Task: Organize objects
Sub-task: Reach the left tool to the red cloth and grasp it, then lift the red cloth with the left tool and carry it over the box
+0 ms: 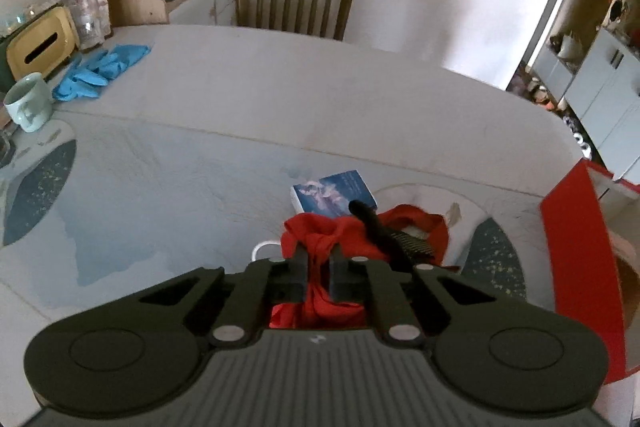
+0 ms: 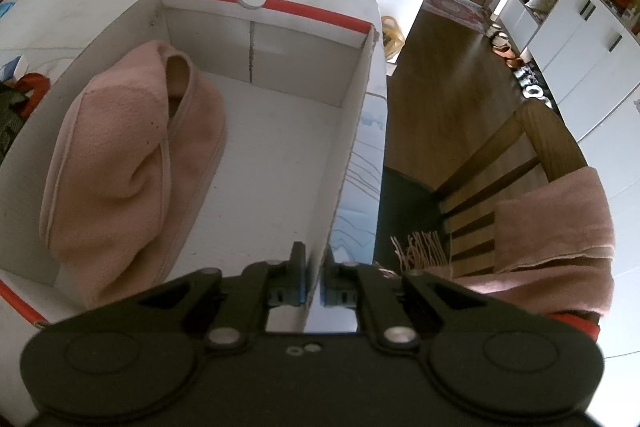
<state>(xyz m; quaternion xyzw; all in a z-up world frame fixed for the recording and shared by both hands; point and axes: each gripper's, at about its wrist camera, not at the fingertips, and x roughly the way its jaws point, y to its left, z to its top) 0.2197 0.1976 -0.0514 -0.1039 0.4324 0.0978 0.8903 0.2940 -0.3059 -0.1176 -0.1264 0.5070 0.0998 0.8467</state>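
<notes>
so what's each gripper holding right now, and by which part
The left gripper is shut on a bunched fold of the red cloth. The right gripper is clamped on the near side wall of the white cardboard box.

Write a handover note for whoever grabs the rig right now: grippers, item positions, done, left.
Left gripper: fingers shut on the red cloth, on the table.
Right gripper: shut on the side wall of the red-rimmed box.
Done: pink fleece is in the box.
Left: red cloth, black brush, book and a white mug under the cloth remain on the table.
</notes>
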